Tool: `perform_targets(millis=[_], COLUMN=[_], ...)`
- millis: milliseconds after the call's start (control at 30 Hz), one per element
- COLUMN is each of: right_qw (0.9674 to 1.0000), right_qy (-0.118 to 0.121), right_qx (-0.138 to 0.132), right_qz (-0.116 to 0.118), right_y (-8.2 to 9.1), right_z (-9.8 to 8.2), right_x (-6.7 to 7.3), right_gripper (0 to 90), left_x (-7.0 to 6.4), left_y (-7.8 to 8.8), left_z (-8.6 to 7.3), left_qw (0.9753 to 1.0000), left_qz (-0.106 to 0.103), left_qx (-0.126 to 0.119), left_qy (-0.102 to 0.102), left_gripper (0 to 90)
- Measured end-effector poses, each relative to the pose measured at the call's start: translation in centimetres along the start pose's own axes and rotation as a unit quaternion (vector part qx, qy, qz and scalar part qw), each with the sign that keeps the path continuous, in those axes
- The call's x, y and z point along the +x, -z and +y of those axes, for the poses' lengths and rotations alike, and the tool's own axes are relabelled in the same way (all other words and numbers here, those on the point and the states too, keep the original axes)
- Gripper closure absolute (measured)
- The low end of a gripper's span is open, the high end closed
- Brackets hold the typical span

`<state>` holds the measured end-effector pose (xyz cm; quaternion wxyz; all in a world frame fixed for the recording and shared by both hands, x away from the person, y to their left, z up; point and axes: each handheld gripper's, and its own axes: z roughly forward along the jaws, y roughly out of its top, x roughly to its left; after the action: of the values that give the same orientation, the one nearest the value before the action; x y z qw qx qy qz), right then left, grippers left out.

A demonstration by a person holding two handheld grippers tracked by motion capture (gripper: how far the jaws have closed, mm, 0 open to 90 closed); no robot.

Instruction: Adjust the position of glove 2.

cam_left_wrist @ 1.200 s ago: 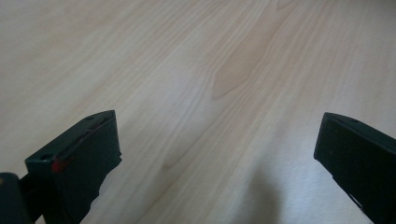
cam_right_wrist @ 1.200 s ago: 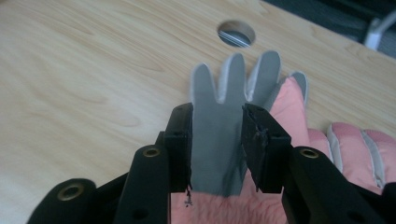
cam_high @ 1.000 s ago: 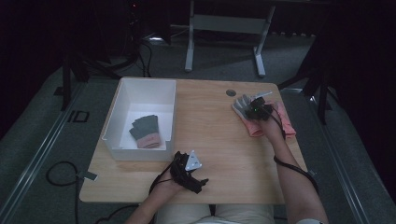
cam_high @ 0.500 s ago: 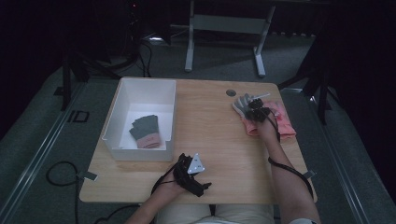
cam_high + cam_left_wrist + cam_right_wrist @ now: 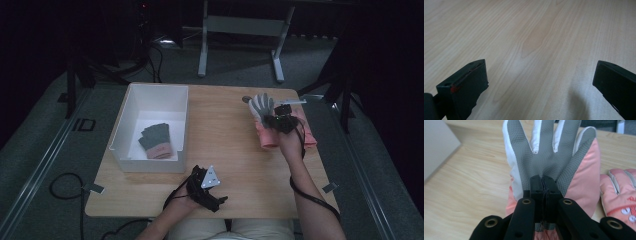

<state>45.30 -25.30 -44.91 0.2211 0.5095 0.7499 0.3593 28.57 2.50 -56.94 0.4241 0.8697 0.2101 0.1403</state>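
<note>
One pink glove (image 5: 549,157) is pinched by the right tongs (image 5: 543,181) near the tabletop's (image 5: 225,140) far right corner; a second (image 5: 621,192) lies beside (two more gloves (image 5: 156,141) are binned). The left tongs (image 5: 539,82) are spread.

In my right gripper view the glove's (image 5: 549,152) fingertips ran off the top edge, and my jaws covered its palm where they pinched. A second glove (image 5: 619,192) was cut by the right edge. From above, the dark gloves (image 5: 156,141) in the bin (image 5: 127,125) were too small to tell apart.
</note>
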Motion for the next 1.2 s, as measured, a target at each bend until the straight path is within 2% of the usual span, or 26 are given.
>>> perform_targets(millis=[33, 100, 133, 200, 233, 300, 400, 433, 567, 700, 867, 967, 1000, 1067, 1200], right_qw=[0.9999, 0.9997, 0.9994, 0.9993, 0.9983, 0.9972, 0.9968, 0.9963, 0.995, 0.9955, 0.9949, 0.9953, 0.9954, 0.9943, 0.9941], right_qy=[-0.008, -0.012, -0.023, -0.025, -0.045, -0.06, -0.07, -0.079, -0.096, -0.095, -0.098, -0.09, -0.085, -0.091, -0.09], right_qx=[-0.013, -0.019, -0.026, -0.029, -0.037, -0.042, -0.036, -0.027, -0.026, -0.007, 0.019, 0.037, 0.044, 0.057, 0.059], right_qz=[0.001, 0.004, 0.005, 0.006, 0.011, 0.013, 0.014, 0.015, 0.009, 0.003, 0.003, 0.001, -0.002, -0.001, -0.01], right_y=[1.4, 2.3, 3.0, 3.4, 4.3, 4.7, 4.6, 4.1, 3.1, 1.3, -1.0, -2.3, -2.7, -3.6, -4.5], right_z=[-0.2, -0.4, -0.8, -1.0, -1.7, -2.2, -3.0, -3.7, -4.9, -6.0, -7.0, -7.6, -7.8, -8.2, -8.5], right_x=[1.1, 1.9, 2.5, 2.9, 3.8, 4.3, 4.9, 5.5, 6.7, 7.9, 8.7, 9.3, 9.5, 9.7, 10.2], right_gripper=[87.9, 87.9, 87.9, 87.9, 87.9, 87.9, 87.9, 87.9, 87.8, 87.8, 87.7, 87.3, 86.8, 84.6, 78.4], left_x=[0.0, 0.0, 0.0, 0.0, 0.0, 0.0, -0.1, -0.1, 0.0, 0.0, -0.1, 0.0, 0.0, 0.0, -0.1], left_y=[0.0, 0.2, 0.2, 0.2, 0.2, 0.3, 0.4, 0.4, 0.5, 0.6, 0.6, 0.6, 0.6, 0.7, 0.7], left_z=[0.0, -0.1, -0.1, -0.2, -0.2, -0.2, -0.2, -0.2, -0.2, -0.3, -0.3, -0.4, -0.4, -0.4, -0.4], left_qw=[1.0, 1.0, 1.0, 0.9999, 1.0, 0.9999, 0.9999, 0.9999, 0.9999, 0.9998, 0.9998, 0.9998, 0.9998, 0.9997, 0.9997], left_qz=[0.001, 0.003, 0.004, 0.005, 0.007, 0.008, 0.011, 0.011, 0.011, 0.01, 0.01, 0.01, 0.01, 0.008, 0.006], left_qx=[-0.002, -0.006, -0.006, -0.009, -0.007, -0.006, -0.008, -0.008, -0.012, -0.015, -0.017, -0.018, -0.018, -0.021, -0.022], left_qy=[0.0, -0.001, -0.001, -0.001, -0.001, 0.0, -0.003, -0.003, -0.001, -0.003, -0.005, -0.005, -0.004, -0.003, -0.006], left_gripper=[0.0, 0.0, 0.0, 0.0, 0.0, 0.0, 0.0, 0.0, 0.0, 0.0, 0.0, 0.0, 0.0, 0.0, 0.0])
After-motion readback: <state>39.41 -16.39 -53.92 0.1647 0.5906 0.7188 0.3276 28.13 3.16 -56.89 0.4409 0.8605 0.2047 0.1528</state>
